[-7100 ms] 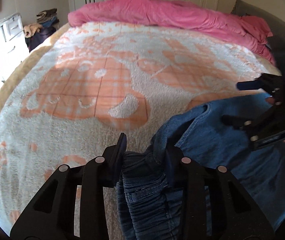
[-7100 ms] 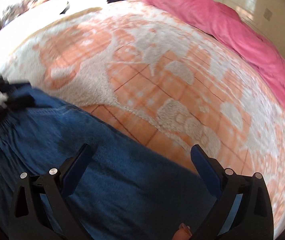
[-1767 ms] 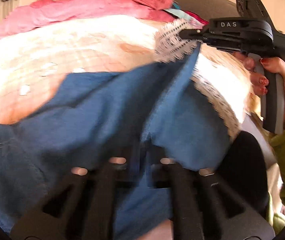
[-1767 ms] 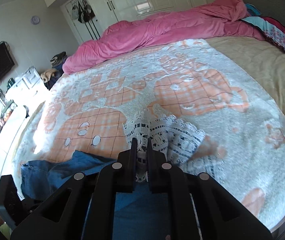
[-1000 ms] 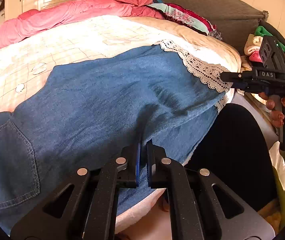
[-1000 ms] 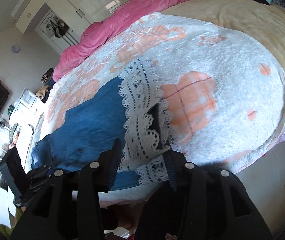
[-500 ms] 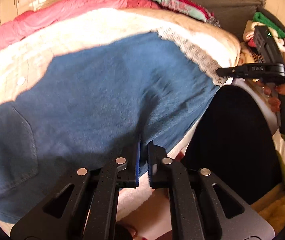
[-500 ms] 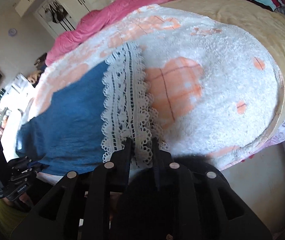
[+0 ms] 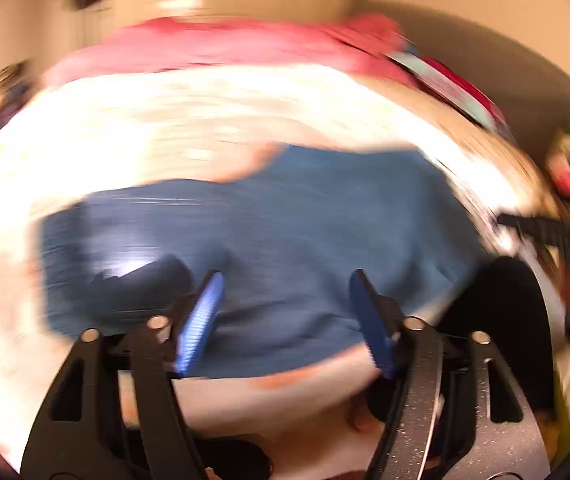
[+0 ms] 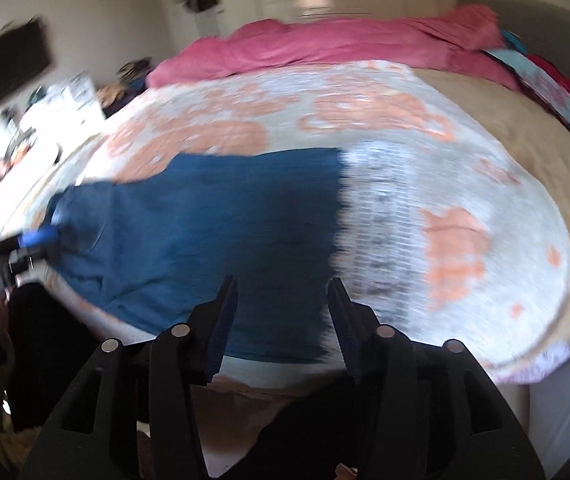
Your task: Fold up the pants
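Observation:
Blue denim pants (image 10: pixel 221 216) lie flat along the near edge of the bed, with a white lace hem (image 10: pixel 381 220) at their right end. The right wrist view shows my right gripper (image 10: pixel 283 288) above the near edge of the cloth, jaws opening, nothing between its blue pads. The blurred left wrist view shows the pants (image 9: pixel 285 224) spread below my left gripper (image 9: pixel 285 284), whose jaws are opening wide and hold nothing. My left gripper (image 10: pixel 33 240) also shows at the pants' left end. My right gripper (image 9: pixel 541 228) appears at the far right.
The bed carries a white and orange fleece blanket (image 10: pixel 465 240) with a pink duvet (image 10: pixel 345 46) bunched along its far side. Patterned pillows (image 10: pixel 553 92) lie at the far right. A cluttered white table (image 10: pixel 33 128) and a dark wall screen (image 10: pixel 5 66) stand to the left.
Both grippers have let go of the pants and drawn back from the bed's edge. Their jaws, shut half a second ago, stand apart. The pants now lie flat on the blanket.

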Motion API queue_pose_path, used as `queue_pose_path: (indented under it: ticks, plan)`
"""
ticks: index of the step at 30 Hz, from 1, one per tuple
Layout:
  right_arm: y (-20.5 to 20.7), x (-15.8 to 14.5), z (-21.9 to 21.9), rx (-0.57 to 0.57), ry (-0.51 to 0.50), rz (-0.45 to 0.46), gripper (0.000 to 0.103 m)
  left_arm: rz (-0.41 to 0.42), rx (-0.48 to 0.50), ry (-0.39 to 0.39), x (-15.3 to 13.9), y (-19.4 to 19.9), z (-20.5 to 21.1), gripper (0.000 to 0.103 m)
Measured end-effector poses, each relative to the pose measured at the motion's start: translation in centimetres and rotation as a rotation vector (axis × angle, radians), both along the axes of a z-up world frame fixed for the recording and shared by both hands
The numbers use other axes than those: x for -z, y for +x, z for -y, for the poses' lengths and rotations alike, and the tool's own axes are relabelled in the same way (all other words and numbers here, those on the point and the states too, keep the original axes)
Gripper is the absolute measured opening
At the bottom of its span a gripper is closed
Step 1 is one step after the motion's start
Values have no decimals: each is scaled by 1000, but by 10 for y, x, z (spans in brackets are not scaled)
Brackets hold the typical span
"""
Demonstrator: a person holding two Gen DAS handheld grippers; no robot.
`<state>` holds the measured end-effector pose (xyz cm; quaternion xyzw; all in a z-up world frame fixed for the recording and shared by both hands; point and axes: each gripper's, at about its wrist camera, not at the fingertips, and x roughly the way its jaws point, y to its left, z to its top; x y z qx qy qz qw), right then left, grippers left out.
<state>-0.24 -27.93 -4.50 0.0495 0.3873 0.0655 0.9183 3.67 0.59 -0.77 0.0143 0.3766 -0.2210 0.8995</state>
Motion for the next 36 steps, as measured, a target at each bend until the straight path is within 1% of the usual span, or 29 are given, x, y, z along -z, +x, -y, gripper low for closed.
queue_pose_path:
  ticks: [1, 2, 3, 5, 7, 9, 10, 11, 12, 13, 15, 17, 19, 20, 22, 23, 26, 28, 29, 32, 34, 36]
  plan:
    - [6, 3, -10, -27, -3, -8, 46, -3, -68, -12, -4, 4, -16, 68]
    - [12, 8, -20, -63, -1, -23, 46, -6, -147, -17, -6, 9, -35, 74]
    - [20, 12, -29, -76, -7, -36, 46, -9, -200, -6, -6, 13, -46, 79]
    - [31, 19, -40, -91, -17, -61, 46, -27, -307, 23, -2, 21, -67, 84]
    - [36, 29, -46, -89, -18, -90, 46, -82, -382, 11, 8, 32, -83, 87]
    - [38, 41, -50, -92, -19, -124, 48, -127, -426, -27, 19, 41, -93, 87]
    - [40, 45, -49, -92, -21, -130, 52, -135, -431, -30, 22, 45, -94, 87]
    - [39, 48, -48, -99, -20, -133, 55, -123, -430, -26, 24, 47, -92, 79]
    - [37, 49, -47, -103, -22, -131, 55, -102, -404, -32, 25, 49, -86, 47]
    - [35, 49, -46, -106, -27, -132, 55, -104, -397, -36, 26, 51, -84, 39]
    - [34, 47, -45, -109, -23, -139, 55, -98, -395, -49, 20, 48, -85, 36]
    - [31, 48, -43, -105, -12, -147, 55, -89, -382, -31, 14, 43, -87, 35]
    - [28, 50, -41, -104, -4, -150, 56, -56, -401, 44, 13, 38, -90, 36]
    - [27, 51, -41, -105, 0, -149, 57, -57, -402, 58, 16, 36, -92, 37]
    - [27, 52, -42, -106, 5, -147, 60, -103, -421, 46, 30, 41, -99, 43]
    - [27, 52, -43, -107, 4, -148, 61, -113, -422, 36, 34, 44, -100, 44]
    - [27, 53, -44, -113, -1, -147, 62, -91, -420, 14, 27, 42, -102, 48]
    - [26, 52, -43, -115, 6, -147, 62, -77, -436, 21, 19, 37, -104, 56]
    - [26, 50, -43, -113, 14, -146, 62, -58, -438, 18, 12, 32, -104, 57]
    - [13, 33, -30, -98, 59, -79, 62, 34, -447, 37, -15, 20, -99, 66]
    - [9, 17, -12, -61, 82, -21, 62, 88, -417, 44, -34, 19, -87, 67]
    - [13, 5, 10, -10, 106, 11, 62, 108, -352, 19, -47, 28, -69, 69]
